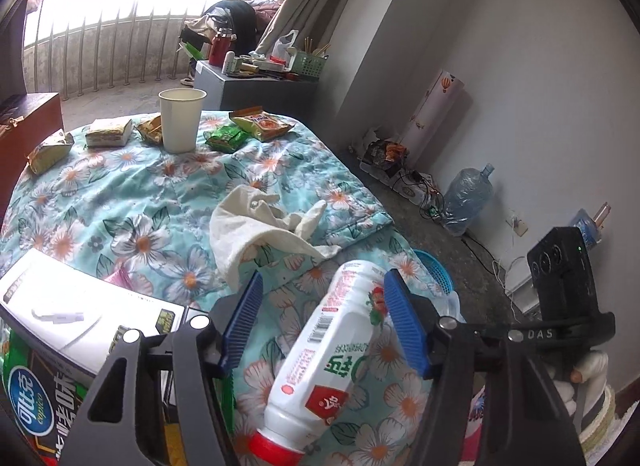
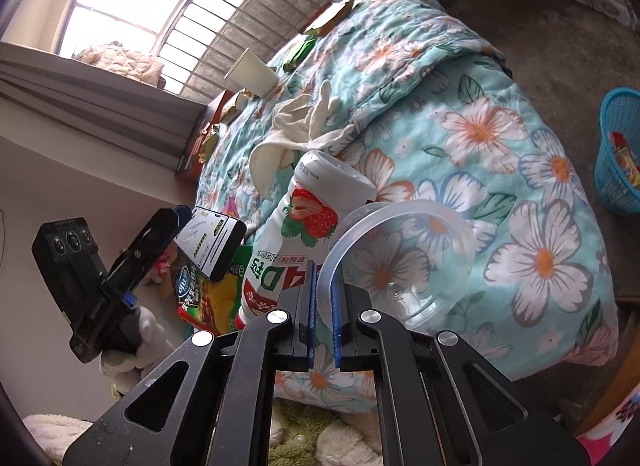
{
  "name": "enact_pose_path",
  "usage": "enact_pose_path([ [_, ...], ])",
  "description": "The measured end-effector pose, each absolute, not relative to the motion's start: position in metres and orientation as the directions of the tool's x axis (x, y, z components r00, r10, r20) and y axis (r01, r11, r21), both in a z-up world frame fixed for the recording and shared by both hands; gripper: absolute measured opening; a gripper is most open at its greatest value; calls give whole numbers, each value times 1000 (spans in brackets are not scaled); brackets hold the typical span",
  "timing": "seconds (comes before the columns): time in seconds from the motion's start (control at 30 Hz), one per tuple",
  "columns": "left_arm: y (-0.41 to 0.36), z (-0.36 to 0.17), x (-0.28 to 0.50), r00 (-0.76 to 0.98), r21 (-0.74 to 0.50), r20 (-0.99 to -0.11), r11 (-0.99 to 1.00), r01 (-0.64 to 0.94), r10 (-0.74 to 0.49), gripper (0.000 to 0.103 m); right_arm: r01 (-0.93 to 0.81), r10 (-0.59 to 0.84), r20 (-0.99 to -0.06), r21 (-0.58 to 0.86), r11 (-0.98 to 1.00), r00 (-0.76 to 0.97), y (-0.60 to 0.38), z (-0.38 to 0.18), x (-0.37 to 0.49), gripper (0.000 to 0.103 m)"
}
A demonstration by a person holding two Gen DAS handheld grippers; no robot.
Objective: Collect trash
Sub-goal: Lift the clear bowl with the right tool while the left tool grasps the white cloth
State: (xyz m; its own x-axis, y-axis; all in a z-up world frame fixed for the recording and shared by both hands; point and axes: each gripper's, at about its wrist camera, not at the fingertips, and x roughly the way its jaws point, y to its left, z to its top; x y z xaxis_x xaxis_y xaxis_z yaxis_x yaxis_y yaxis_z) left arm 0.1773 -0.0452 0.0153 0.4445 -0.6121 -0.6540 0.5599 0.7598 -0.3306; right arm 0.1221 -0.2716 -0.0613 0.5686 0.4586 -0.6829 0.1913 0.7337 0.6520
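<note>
The right gripper [image 2: 324,298] has its fingers closed on the rim of a clear plastic tub [image 2: 404,258], held over the flowered quilt [image 2: 500,137] on the bed. The left gripper [image 1: 324,322] straddles a white drink bottle [image 1: 332,350] with a red cap; its right finger touches the bottle, the left finger stands apart, so the fingers are open and the bottle is not yet gripped. A blue basket [image 2: 618,153] sits on the floor beside the bed and already contains some wrappers, so part of the collection appears done. Remaining on the quilt: a paper cup [image 1: 181,119], several snack packets [image 1: 262,125] at the far end, a white cloth [image 1: 264,221], and a snack box [image 1: 80,326] near the left gripper. Judged progress: early to middle; most items are still to be moved.
</note>
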Motion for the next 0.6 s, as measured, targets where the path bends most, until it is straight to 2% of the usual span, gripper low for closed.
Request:
enact_pose_path([
  [0.23,-77,-7,235,421,-116,-803,804,583,-422,61,193,473,-656,681,706,588,-282,-59,117,5],
  [0.3,-87,-17,248,417,-40,-840,807,590,-347,55,190,477,-653,685,703,588,-284,-59,117,5],
  [0.47,-103,-41,272,360,-2,-893,805,594,-268,50,198,481,-642,699,687,598,-290,-60,116,5],
  [0.57,-106,-47,277,355,1,-899,811,585,-255,31,200,487,-632,711,674,603,-292,-62,115,5],
  [0.6,-105,-47,278,357,-7,-897,815,579,-261,22,200,488,-629,713,672,605,-293,-63,115,5],
])
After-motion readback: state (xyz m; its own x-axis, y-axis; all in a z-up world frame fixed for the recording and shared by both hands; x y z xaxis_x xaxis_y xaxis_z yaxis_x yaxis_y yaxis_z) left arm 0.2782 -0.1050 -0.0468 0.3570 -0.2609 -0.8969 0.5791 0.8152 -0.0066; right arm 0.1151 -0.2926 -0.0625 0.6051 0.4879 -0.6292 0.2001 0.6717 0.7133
